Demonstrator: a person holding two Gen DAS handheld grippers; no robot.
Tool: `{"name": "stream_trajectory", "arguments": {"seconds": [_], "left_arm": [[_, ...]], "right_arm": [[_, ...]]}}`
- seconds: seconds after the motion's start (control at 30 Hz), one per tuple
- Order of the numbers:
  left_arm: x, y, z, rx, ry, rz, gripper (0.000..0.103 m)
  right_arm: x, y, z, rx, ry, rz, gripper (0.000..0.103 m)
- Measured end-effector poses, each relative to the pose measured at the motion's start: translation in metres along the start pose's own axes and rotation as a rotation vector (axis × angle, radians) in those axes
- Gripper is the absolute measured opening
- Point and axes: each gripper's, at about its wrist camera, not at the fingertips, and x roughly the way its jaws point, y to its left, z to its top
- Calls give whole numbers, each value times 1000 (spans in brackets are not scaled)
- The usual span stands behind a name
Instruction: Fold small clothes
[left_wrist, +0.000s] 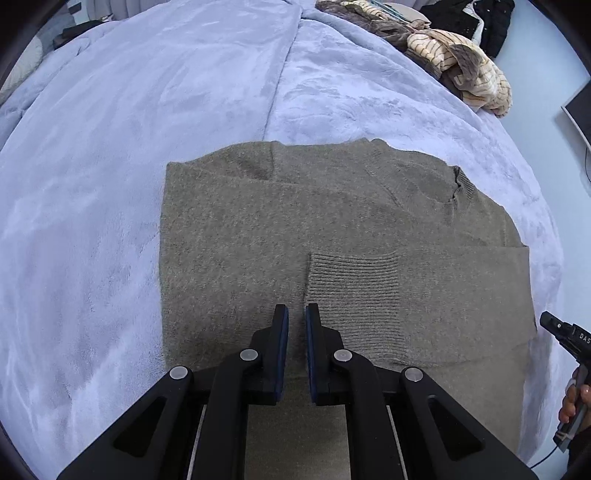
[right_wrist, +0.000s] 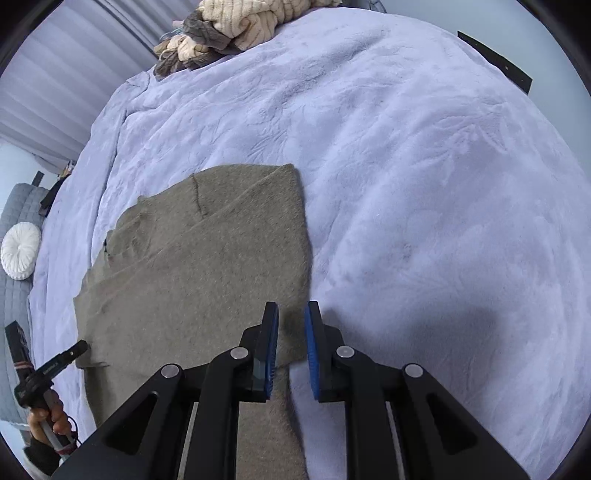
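A grey-brown knit sweater (left_wrist: 295, 221) lies flat on the pale blue blanket (left_wrist: 110, 184), its sleeves folded in across the body; a ribbed cuff (left_wrist: 354, 288) lies near the middle. My left gripper (left_wrist: 296, 314) hovers over the sweater beside that cuff, its jaws a narrow gap apart with nothing between them. In the right wrist view the sweater (right_wrist: 207, 266) fills the left half. My right gripper (right_wrist: 291, 314) sits over the sweater's right edge, slightly open and empty. Each gripper shows at the other view's edge: the right one in the left wrist view (left_wrist: 569, 332), the left one in the right wrist view (right_wrist: 55, 365).
A heap of striped cream and brown clothes (left_wrist: 454, 62) lies at the far end of the bed, also in the right wrist view (right_wrist: 229, 26). Dark clothing (left_wrist: 476, 18) lies beyond it. A white round cushion (right_wrist: 20, 251) rests on a grey sofa at the left.
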Motion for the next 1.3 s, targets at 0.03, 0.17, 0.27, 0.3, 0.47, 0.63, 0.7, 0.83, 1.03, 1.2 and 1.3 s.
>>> {"name": "stream_trajectory", "arguments": {"seconds": [0.03,0.17,0.27,0.3,0.47,0.63,0.7,0.83,1.03,1.2,1.3], "left_arm": [[-1,-4,0,13,-6,-4,10],[10,-27,-1,61,3,26,10],[30,-31,-9,68,55,75,10],[31,-31,-10,63,49,75,10],[25,-34,-13,77,46,89,10],[21,-34,-12,65,51,98,10],[21,-32,-12,56,53,99,10],[19,-31,-14,52,53,105,10],[14,-31,-15,49,56,118,10],[11,-31,-18,48,63,126,11],[11,-30,-21,51,70,140,11]], "right_arm": [[-1,6,-5,-12,4,13,16],[6,26,-16,-47,23,37,16],[23,33,-20,-67,56,9,16],[30,32,-22,-74,71,-7,16],[35,22,-25,-49,84,0,16],[23,22,-29,-29,87,-4,16],[18,22,-31,-24,86,-2,18],[11,22,-35,-7,84,-1,23],[7,24,-44,5,92,3,29],[6,28,-49,9,98,9,29],[6,31,-51,9,100,13,29]]}}
